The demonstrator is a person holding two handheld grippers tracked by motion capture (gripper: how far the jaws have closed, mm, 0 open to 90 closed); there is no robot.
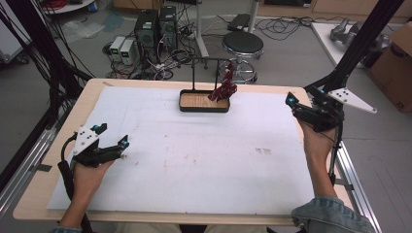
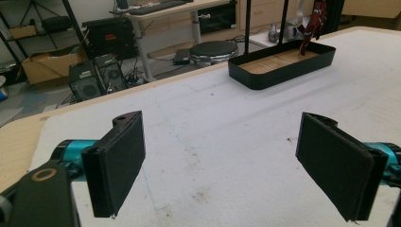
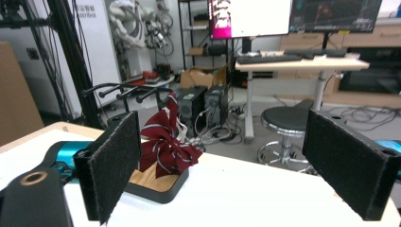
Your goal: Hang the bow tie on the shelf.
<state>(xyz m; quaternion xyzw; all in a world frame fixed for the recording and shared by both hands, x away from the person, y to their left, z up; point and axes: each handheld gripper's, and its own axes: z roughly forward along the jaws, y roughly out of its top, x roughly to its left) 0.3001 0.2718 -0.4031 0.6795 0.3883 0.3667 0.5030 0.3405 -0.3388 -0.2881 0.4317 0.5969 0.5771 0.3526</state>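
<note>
On the bench [image 1: 43, 194], a mat [image 1: 194, 160] over most of the top. At the far middle, a tray [image 1: 204, 108] with a rack [image 1: 211, 60] rising from it; a bow [image 1: 223, 88], seemingly hung from the rack, at the tray's right end. Behind the bench, a stool [image 1: 242, 45] and computer towers [image 1: 155, 26] on the floor.

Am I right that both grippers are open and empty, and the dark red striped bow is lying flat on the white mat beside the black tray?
Not quite. Both the left gripper and right gripper are open and empty, but the dark red striped bow is not on the white mat. It hangs from the black stand's arms, its lower end in the black tray, as the right gripper view shows.
</note>
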